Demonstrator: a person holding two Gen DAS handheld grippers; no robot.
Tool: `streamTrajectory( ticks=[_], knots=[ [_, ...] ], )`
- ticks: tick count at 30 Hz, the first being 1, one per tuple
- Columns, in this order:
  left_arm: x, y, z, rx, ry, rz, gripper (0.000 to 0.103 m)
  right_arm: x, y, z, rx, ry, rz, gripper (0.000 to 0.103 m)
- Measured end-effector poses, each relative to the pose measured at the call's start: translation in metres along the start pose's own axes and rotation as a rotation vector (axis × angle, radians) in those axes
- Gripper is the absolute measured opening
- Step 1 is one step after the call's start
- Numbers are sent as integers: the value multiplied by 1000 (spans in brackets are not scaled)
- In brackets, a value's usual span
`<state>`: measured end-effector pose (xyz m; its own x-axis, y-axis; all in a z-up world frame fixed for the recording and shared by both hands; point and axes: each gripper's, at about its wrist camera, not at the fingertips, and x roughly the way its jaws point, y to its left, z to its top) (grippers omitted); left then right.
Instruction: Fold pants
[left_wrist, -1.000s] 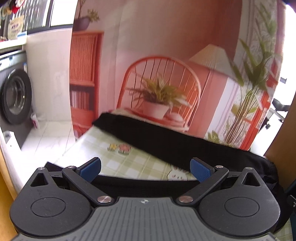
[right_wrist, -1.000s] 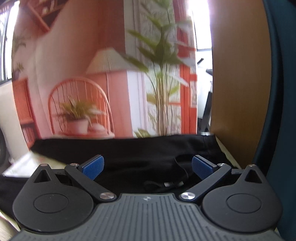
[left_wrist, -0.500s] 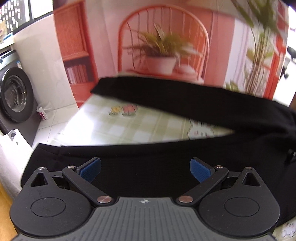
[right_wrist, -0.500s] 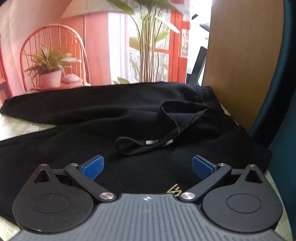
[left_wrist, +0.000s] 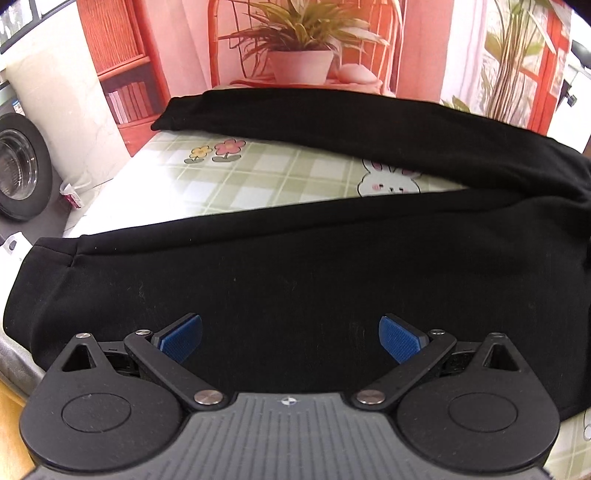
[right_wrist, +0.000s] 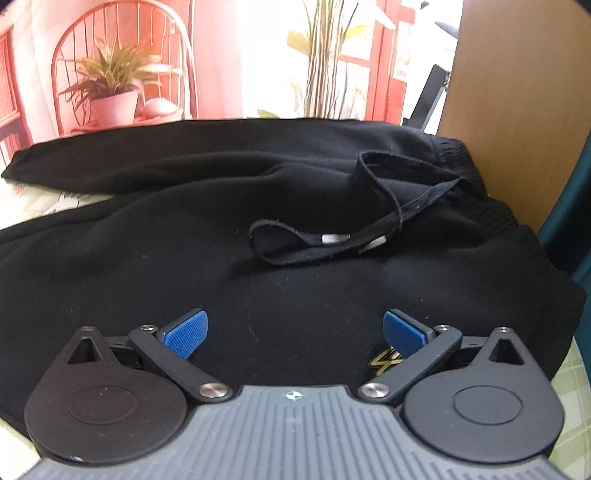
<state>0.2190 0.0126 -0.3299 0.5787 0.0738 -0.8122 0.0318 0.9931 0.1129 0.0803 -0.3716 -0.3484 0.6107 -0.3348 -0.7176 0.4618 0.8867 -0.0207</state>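
Black pants (left_wrist: 295, 273) lie spread on the table with the two legs apart in a V. The near leg runs under my left gripper (left_wrist: 290, 338), which is open and empty just above the cloth. The far leg (left_wrist: 332, 125) lies along the table's back edge. In the right wrist view the pants' waist end (right_wrist: 295, 258) shows with the elastic waistband (right_wrist: 476, 192) at the right and a loose black drawstring (right_wrist: 332, 243) on top. My right gripper (right_wrist: 295, 334) is open and empty above the hip area, near a small gold logo (right_wrist: 384, 360).
The table has a green checked cloth (left_wrist: 236, 184) with flower and rabbit prints. A pink backdrop with a printed potted plant (left_wrist: 299, 55) stands behind it. A washing machine (left_wrist: 18, 166) is at the far left. A wooden panel (right_wrist: 517, 92) stands at the right.
Both grippers have tilted down and come closer to the pants, so the black cloth now fills the lower half of each view. Both stay open.
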Motion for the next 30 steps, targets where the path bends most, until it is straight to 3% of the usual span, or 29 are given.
streamTrajectory(
  ticks=[11, 14, 21, 25, 30],
  knots=[
    [-7, 19, 3, -73, 5, 22, 102, 3, 2, -1, 32, -5, -25, 103],
    [-12, 38, -2, -150, 30, 12, 101, 4, 2, 1, 34, 2, -27, 103],
    [-15, 96, -19, -383, 93, 5, 86, 3, 4, 2, 43, 4, -37, 103],
    [-14, 120, -21, -531, 103, -43, 82, -1, 3, 3, 70, 3, -2, 103],
    [-13, 133, -18, -569, 99, -25, 82, -6, 2, 0, 111, -3, 1, 103]
  ],
)
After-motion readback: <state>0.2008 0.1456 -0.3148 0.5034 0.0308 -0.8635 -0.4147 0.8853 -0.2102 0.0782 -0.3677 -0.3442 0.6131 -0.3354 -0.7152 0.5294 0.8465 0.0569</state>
